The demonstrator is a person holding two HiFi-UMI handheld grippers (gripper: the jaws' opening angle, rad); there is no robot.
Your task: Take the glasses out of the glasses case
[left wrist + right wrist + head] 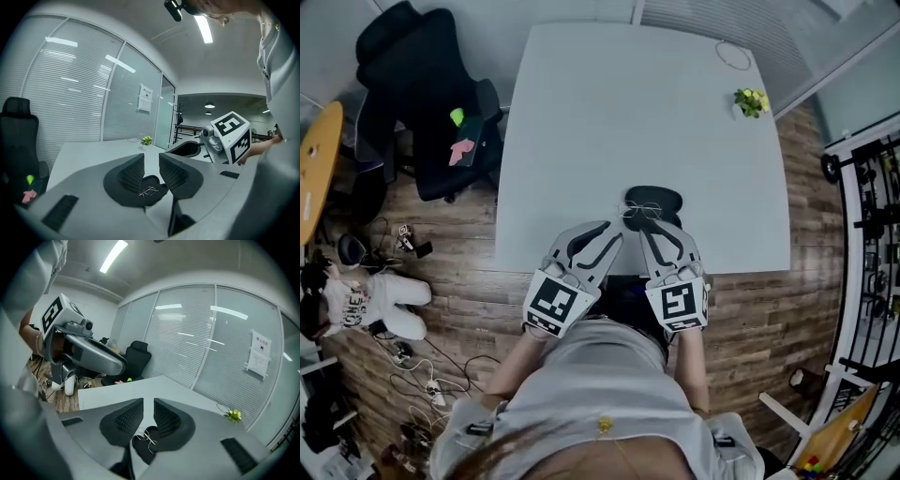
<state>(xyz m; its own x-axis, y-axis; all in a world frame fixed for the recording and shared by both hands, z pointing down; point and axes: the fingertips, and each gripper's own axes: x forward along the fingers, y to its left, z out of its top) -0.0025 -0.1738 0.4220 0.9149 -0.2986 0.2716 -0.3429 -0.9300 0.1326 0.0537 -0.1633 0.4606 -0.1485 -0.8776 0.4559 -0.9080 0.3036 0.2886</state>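
Glasses (642, 210) on case (664, 196), long axis 9-to-3, at 12 of left tongs (616, 229) and right tongs (659, 230); both narrow, empty.

Table (581, 112) is coming across plain pale grey, glasses case (664, 196) is looking solid black, and the glasses (639, 210) are glinting thin silver. Left gripper (609, 230) and right gripper (654, 228) are both sporting grey shells, black ribbed pads and black-and-white square markers. Floor (469, 309) is showing brown wood planks, and the plant (751, 101) is looking yellow-green.

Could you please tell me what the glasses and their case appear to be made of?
The glasses look like thin metal wire: slender, pale rims. The glasses case is black and matte with no shine; plastic or leatherette, I cannot tell which.
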